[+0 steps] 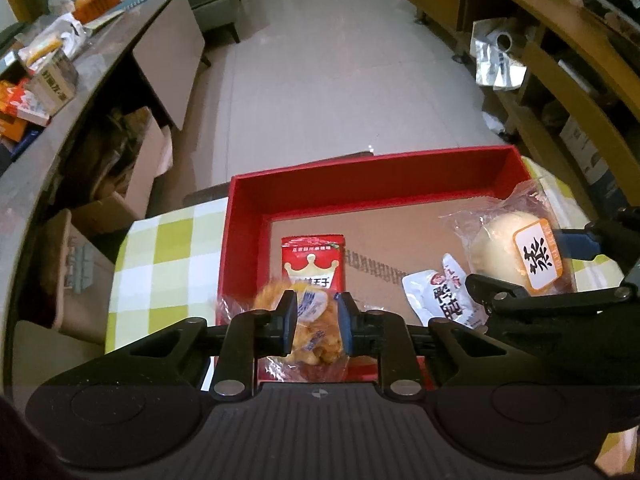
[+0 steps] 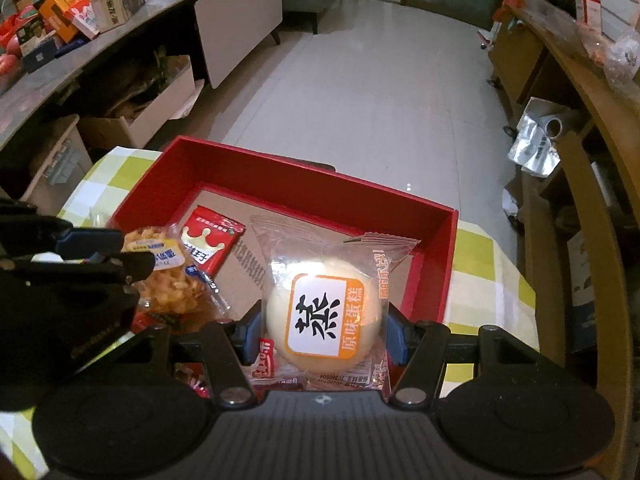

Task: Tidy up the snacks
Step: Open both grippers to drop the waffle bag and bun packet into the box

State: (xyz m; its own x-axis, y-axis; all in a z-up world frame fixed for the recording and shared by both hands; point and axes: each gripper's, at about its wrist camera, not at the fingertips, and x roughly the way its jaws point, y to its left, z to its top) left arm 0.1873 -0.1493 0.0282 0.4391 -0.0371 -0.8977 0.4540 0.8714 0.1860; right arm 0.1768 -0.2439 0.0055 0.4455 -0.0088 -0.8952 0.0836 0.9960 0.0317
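Left wrist view: my left tool (image 1: 317,322) is clamped on a crispy snack bag (image 1: 316,332) over the red box (image 1: 360,172) — a red packet (image 1: 314,260) and a white packet (image 1: 448,296) already lie inside.

Right wrist view: my right tool (image 2: 322,330) grips the wrapped cake (image 2: 324,316) above the box's near right — both still need dropping in.

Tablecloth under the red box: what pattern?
Tablecloth: yellow-green and white checks, clearest in the left wrist view beside the red box.
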